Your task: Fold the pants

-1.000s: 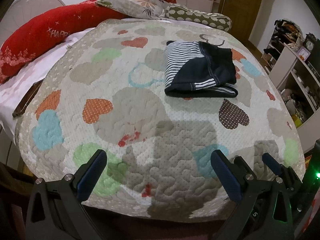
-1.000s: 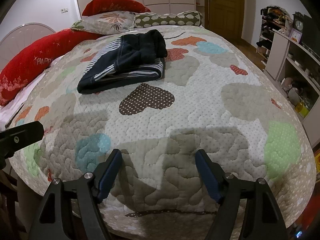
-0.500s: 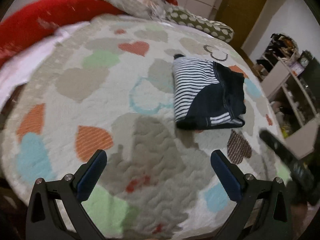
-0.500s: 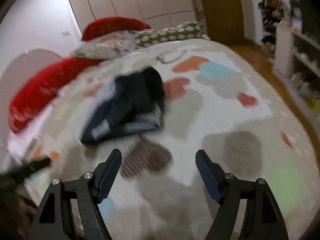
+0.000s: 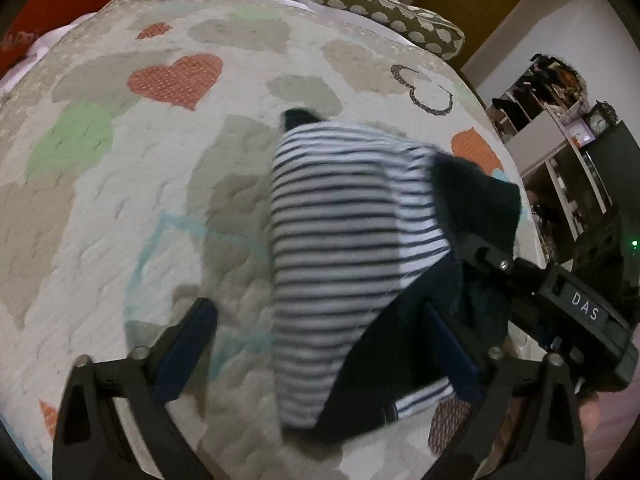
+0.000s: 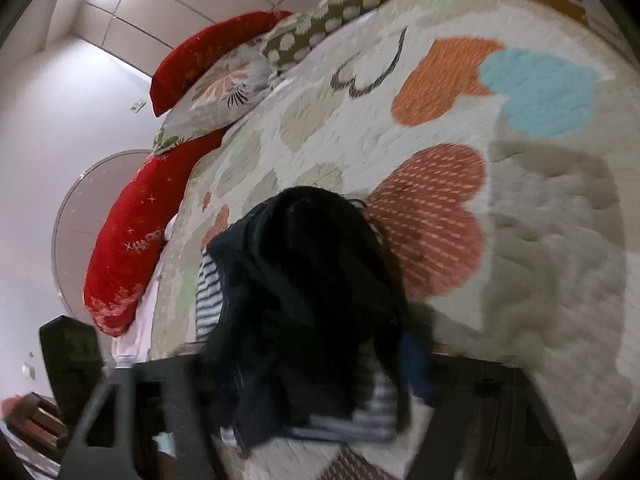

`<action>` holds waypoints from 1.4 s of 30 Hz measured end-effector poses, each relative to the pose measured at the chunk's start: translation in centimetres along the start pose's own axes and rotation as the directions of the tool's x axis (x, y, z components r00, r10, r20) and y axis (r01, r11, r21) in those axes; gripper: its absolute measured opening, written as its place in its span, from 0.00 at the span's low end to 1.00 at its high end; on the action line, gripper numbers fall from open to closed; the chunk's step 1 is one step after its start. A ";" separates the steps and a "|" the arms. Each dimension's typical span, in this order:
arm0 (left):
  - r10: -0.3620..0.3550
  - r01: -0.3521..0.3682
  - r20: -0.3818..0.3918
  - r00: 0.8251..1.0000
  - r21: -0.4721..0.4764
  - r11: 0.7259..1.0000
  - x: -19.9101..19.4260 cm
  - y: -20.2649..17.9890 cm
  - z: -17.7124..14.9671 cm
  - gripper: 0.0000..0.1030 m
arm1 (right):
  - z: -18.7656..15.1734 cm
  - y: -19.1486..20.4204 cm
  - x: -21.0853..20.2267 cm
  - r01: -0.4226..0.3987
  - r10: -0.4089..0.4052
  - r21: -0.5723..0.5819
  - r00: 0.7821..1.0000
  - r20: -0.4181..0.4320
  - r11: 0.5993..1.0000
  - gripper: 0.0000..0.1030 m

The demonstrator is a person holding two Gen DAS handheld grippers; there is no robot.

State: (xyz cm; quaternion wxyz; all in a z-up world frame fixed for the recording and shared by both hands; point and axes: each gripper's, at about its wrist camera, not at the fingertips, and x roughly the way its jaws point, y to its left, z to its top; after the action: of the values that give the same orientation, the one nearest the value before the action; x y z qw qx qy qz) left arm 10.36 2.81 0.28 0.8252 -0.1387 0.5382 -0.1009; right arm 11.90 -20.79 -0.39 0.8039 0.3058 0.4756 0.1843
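Observation:
The pants (image 5: 344, 264) lie folded in a bundle on the heart-patterned quilt (image 5: 132, 184), striped lining on the left side, dark navy fabric on the right. My left gripper (image 5: 320, 344) is open, its fingers either side of the bundle's near end. My right gripper (image 6: 304, 372) is open and blurred, and the dark part of the pants (image 6: 304, 304) lies between its fingers. It also shows in the left wrist view (image 5: 560, 300), coming in from the right against the dark fabric.
Red (image 6: 132, 232), floral (image 6: 216, 96) and spotted (image 5: 384, 8) pillows line the head of the bed. Shelves with clutter (image 5: 560, 120) and a wooden door (image 5: 480, 4) stand to the right of the bed.
Both grippers have moved from the foot of the bed up to the folded pants, which now fill the near view between the open fingers. The pants lie in the same place.

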 end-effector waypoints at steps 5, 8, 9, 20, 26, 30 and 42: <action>-0.013 0.008 0.071 0.997 0.069 0.998 -1.6 -2.4 1.7 0.66 | 1.3 0.8 -0.3 -0.062 0.062 -0.017 0.998 -0.006 0.998 0.28; 0.057 -0.070 0.110 0.992 0.117 0.991 -1.3 -3.4 3.2 0.71 | 2.2 1.6 -0.7 -0.066 0.067 -0.038 0.997 0.028 0.997 0.28; 0.086 -0.098 0.100 0.991 0.124 0.987 -0.6 -3.5 3.6 0.75 | 2.6 1.7 -0.5 -0.060 0.062 -0.041 0.997 0.034 0.997 0.28; -0.036 0.037 0.137 0.990 -0.009 0.999 -3.4 -0.8 4.8 0.83 | 4.2 2.2 -4.9 0.068 -0.058 -0.032 0.967 0.248 0.997 0.54; 0.001 -0.001 0.010 1.000 -0.062 0.998 2.0 -0.4 8.0 0.84 | 7.3 3.8 -2.1 -0.265 0.260 0.040 0.961 0.097 0.963 0.54; -0.048 0.045 -0.022 0.999 -0.121 0.992 4.3 1.0 8.0 0.95 | 7.8 -0.4 2.2 -0.165 0.153 0.176 0.985 0.078 0.971 0.50; 0.083 -0.081 0.190 0.978 -0.017 0.997 -5.0 -0.4 1.6 0.95 | 3.8 -1.6 -3.7 0.041 -0.053 0.066 0.981 0.188 0.997 0.60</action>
State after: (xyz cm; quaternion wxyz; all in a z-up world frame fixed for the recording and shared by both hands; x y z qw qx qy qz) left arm 9.79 4.17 5.29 0.8758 -0.1292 0.4622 -0.0507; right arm 13.46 -25.36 2.29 0.8398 0.3354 0.4095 0.1203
